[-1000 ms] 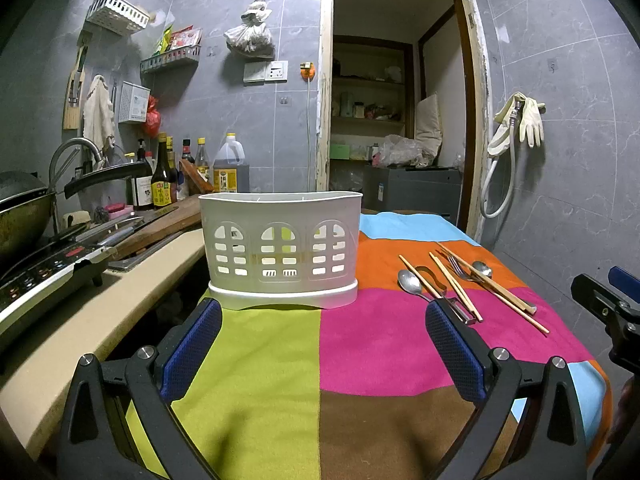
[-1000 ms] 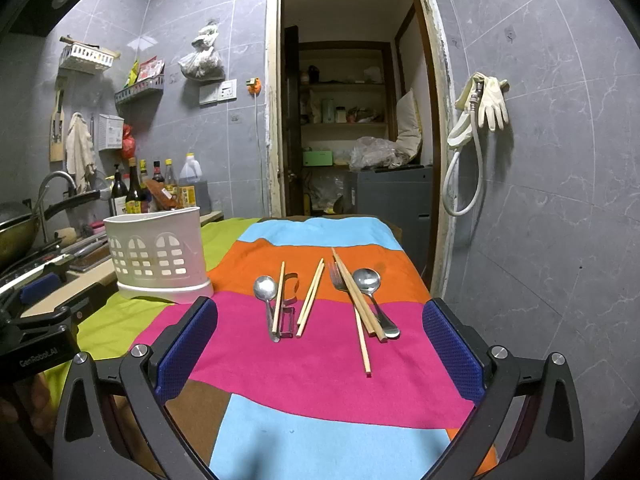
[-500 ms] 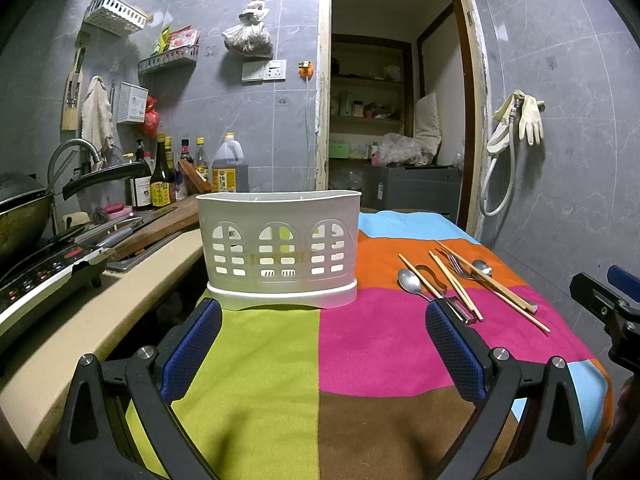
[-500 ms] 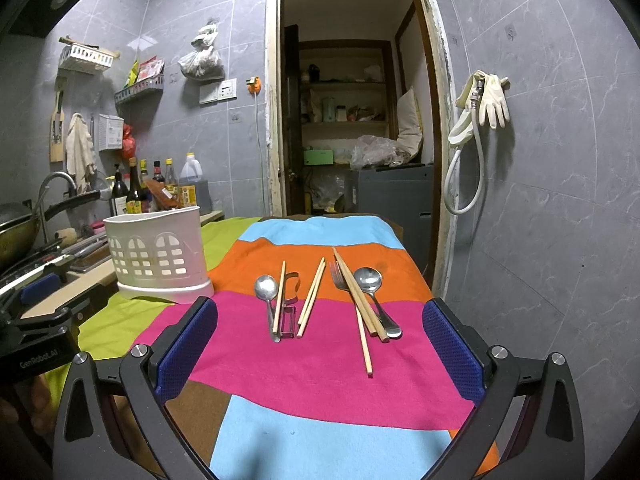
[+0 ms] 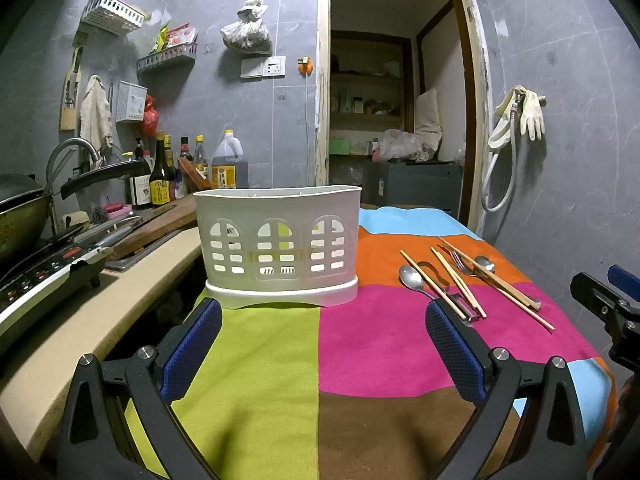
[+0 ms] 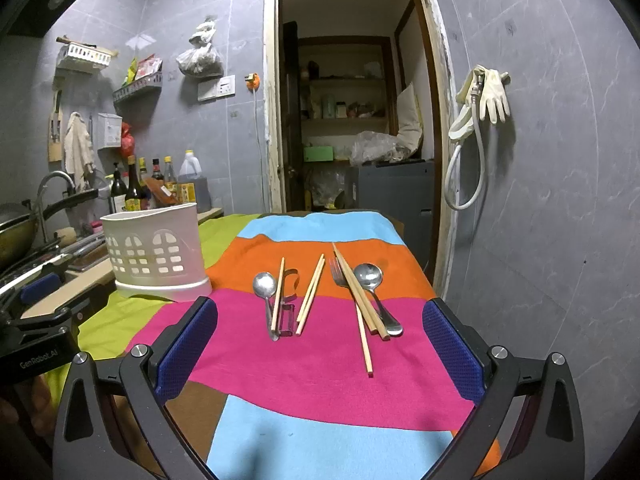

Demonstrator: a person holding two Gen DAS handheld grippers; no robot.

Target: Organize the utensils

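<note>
A white slotted utensil holder point(image 6: 156, 256) stands upright; two spoons point(image 6: 265, 285), a fork point(image 6: 340, 276) and wooden chopsticks point(image 6: 310, 294) lie flat beside it.

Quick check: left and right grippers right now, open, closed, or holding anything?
Left gripper: open, holding nothing, facing the white utensil basket.
Right gripper: open, holding nothing, facing the chopsticks.

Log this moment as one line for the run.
phase: pre-grasp | left tongs: open, empty, facing white caddy | right tongs: open, empty, facing spoons, chopsticks, fork on cloth
</note>
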